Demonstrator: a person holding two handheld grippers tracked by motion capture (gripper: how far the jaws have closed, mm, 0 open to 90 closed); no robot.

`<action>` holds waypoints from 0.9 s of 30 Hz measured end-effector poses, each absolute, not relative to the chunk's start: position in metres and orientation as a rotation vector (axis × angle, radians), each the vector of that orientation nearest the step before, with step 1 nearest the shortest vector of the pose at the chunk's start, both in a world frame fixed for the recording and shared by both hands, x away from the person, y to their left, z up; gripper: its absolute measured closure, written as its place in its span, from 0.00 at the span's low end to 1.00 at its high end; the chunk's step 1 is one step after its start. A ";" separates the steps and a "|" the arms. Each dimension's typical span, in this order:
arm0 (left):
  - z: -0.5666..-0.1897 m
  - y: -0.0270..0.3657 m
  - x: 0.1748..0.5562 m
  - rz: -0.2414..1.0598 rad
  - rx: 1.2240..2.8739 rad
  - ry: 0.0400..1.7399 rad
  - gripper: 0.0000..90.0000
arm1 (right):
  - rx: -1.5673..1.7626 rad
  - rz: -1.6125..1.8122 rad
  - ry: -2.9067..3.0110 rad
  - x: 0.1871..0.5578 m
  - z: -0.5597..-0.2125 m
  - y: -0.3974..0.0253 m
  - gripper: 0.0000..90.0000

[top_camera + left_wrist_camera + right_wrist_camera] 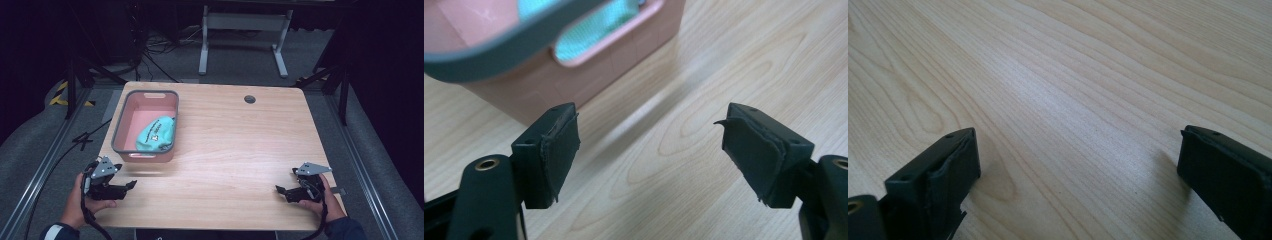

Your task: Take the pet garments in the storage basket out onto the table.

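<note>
On table (240,150), pink bin (131,148), teal pouch (156,134) inside

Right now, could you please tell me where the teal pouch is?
In the high view, the teal pouch lies inside the pink bin on the table's left side, ahead of the left gripper.

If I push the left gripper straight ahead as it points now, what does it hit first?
Probably the near corner of the pink bin, just left of the left gripper line; depth is unclear, so it may slip past over bare table.
</note>
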State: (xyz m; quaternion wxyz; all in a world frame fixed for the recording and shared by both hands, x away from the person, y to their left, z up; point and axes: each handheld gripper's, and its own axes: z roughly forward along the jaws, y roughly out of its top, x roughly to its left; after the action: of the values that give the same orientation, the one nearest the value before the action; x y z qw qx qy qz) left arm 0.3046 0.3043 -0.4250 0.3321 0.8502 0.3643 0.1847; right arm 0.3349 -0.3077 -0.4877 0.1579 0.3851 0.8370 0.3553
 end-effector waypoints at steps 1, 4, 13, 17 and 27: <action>-0.421 0.305 0.303 0.485 2.207 0.966 0.26 | 1.101 1.016 2.394 0.335 -0.488 -0.308 0.04; -0.412 0.307 0.302 0.512 2.196 0.941 0.26 | 1.101 1.016 2.394 0.335 -0.488 -0.308 0.04; -0.391 0.305 0.306 0.555 2.199 0.929 0.26 | 1.102 1.016 2.394 0.335 -0.488 -0.308 0.04; -0.374 0.300 0.314 0.571 2.193 0.899 0.25 | 1.101 1.016 2.394 0.335 -0.488 -0.308 0.04; -0.361 0.274 0.359 0.531 2.276 0.871 0.23 | 1.102 1.016 2.394 0.335 -0.488 -0.308 0.04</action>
State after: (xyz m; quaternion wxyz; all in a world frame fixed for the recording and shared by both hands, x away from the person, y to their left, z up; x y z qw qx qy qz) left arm 0.3594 0.2736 -0.3607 0.3183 0.8651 0.3309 0.2017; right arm 0.3348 -0.3077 -0.4877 0.1578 0.3851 0.8370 0.3553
